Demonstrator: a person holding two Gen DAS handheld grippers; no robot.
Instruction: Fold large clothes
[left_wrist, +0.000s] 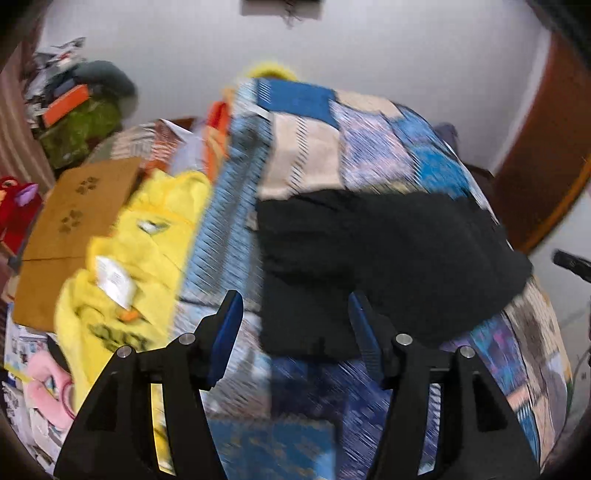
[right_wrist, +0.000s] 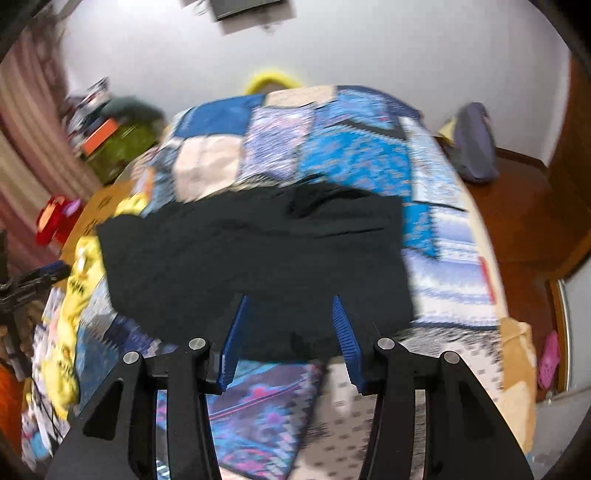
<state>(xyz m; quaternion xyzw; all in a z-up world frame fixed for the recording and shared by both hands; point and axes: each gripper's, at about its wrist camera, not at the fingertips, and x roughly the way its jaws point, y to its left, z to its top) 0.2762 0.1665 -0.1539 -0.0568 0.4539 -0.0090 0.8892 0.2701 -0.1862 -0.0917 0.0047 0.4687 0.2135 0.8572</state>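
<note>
black garment lies folded flat on the patchwork bedspread, mid bed. left hand-held gripper is about half open, nothing between its blue pads, over the garment's near left edge. right hand-held gripper is also about half open and empty, above the near edge. yellow clothes are piled at the left.

Both grippers are angled downward. The left gripper has its blue fingers spread apart with nothing pinched. Same for the right gripper.
</note>
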